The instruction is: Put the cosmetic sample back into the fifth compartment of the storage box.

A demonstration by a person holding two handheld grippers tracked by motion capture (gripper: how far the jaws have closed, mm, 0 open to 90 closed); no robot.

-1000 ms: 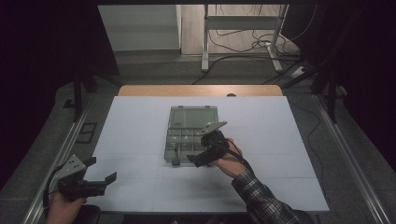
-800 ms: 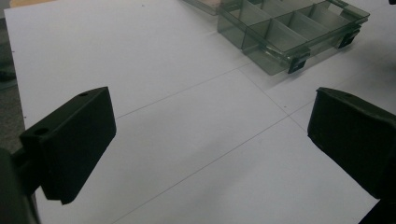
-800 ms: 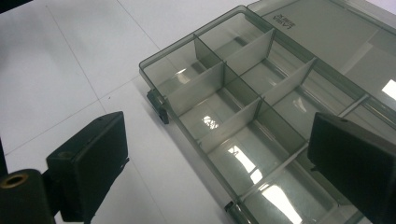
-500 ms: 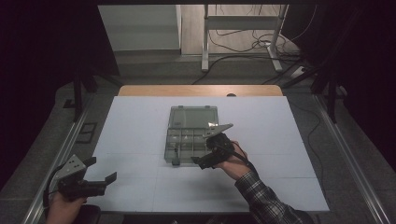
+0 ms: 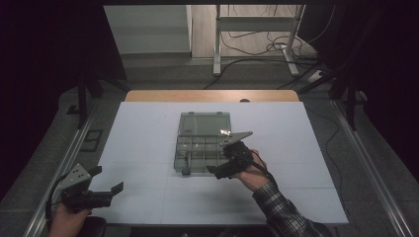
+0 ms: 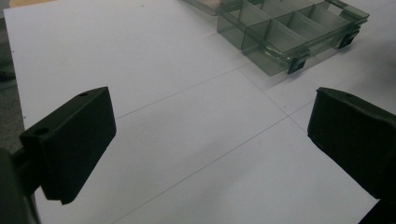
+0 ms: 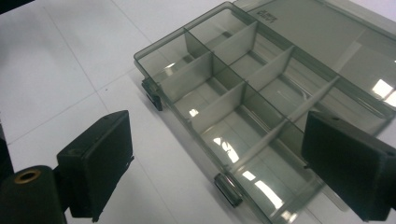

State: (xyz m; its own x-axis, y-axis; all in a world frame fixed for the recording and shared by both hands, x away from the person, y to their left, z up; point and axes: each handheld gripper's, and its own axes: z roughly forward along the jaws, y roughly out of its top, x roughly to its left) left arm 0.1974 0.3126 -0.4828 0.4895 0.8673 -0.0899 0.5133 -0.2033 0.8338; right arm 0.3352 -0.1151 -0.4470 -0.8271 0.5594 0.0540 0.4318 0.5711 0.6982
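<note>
Smoky grey translucent plastic being shown by organizer box, black latches at front edge. White sheet ruled with thin grey lines being seen over table, tan wood strip at 12 o'clock. Black being worn by both grippers: left gripper at 8 o'clock, right gripper. Sleeve being patterned in dark plaid.

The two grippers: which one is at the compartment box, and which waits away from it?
The right gripper is at the open smoky compartment box, jaws apart at its near edge. The left gripper hangs open near the table's front-left corner, well apart from the box.
</note>
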